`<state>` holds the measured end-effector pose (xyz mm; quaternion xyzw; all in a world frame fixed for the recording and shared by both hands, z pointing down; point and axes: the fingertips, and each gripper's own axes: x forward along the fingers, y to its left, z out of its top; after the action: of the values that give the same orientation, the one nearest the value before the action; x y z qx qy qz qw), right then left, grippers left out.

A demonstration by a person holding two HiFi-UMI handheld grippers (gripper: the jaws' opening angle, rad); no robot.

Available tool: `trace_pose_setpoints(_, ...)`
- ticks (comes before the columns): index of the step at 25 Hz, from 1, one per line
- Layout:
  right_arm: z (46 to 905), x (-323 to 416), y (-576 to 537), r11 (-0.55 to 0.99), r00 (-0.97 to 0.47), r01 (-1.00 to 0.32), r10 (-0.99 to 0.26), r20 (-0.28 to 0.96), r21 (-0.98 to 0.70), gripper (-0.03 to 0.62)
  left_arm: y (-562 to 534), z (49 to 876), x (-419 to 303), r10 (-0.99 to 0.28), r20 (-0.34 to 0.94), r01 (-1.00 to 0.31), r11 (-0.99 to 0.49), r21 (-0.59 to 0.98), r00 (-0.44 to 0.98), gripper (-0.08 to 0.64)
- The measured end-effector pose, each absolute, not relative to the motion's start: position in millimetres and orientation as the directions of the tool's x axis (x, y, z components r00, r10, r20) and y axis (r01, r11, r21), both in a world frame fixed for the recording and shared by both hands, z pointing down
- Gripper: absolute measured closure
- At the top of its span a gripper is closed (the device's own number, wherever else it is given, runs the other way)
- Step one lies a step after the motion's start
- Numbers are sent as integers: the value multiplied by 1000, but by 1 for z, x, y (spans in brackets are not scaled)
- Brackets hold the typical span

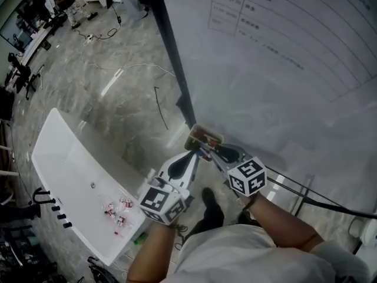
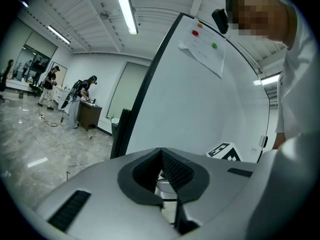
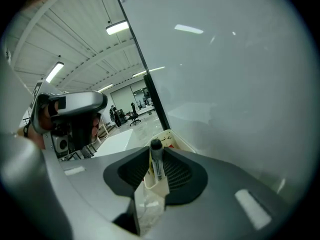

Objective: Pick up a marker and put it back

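My right tongs (image 3: 156, 153) are closed narrow on the marker (image 3: 157, 166): both ribbed pads touch its barrel, one on each side. The marker stands upright between them with its black cap (image 3: 156, 145) just clear of the tips. Its lower part sits inside the cream tray (image 3: 170, 138), whose rim shows just beyond the tips and whose near wall shows lower down in the gap.

My left tongs (image 2: 161, 156) are drawn together, tips meeting, with nothing gripped. Through the slit under the tips I see only something pale that I cannot make out.

From the head view, both tongs point in towards the same spot, just beside each other at the near end of the tray. The left comes in from the lower left and the right from the lower right. The tray hangs at the lower edge of the whiteboard (image 1: 283, 69), next to its dark frame. The left gripper view shows the right gripper's cube (image 2: 223, 151) close by on its right, against the board.

Farther up the board, a printed sheet (image 2: 205, 51) is pinned with small coloured magnets. Off to my left, well apart from the tray, a long white worktop (image 1: 65, 164) carries a cluster of small red and white bits (image 1: 118, 208). Grey marbled floor (image 1: 123, 105) lies between it and the board, with thin cables trailing across.
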<state>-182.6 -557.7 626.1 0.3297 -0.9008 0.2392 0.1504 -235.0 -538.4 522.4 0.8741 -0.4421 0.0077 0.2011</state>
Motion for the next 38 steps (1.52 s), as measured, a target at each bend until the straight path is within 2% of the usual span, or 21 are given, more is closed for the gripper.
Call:
trace_pose_setpoints(3,620,-179,-554,663,-734,-672,-535,418,-331,485,-535,524,-235,-766,192,-772,-532,348,614,555)
trace_pose_setpoints(9,562,-156,-538,681,-734,-676,-592,333,-281,488,-518,497,-213,-760,156,-759,-563,326,631,555)
trace_pose_setpoints(15,464,-152,-517,725,-743,-668,-638,201,-168,589,-505,436,-201,-774,123,-772,-578,266,622,555)
trace_pose_setpoints(22,369,-148,-496,762,-763,-646,-645,43,-42,591,-502,372,-188,-779,58,-774,-606,183,624,555)
trace_pose_setpoints(25,349,-150,-490,771,-771,-636,-636,12,14,591,-502,358,-182,-774,41,-769,-619,161,632,555)
trace_pose_setpoints(38,327,-139,-486,761,-761,-649,-648,-32,-3,591,-496,330,-167,-756,-1,-751,-650,121,654,555)
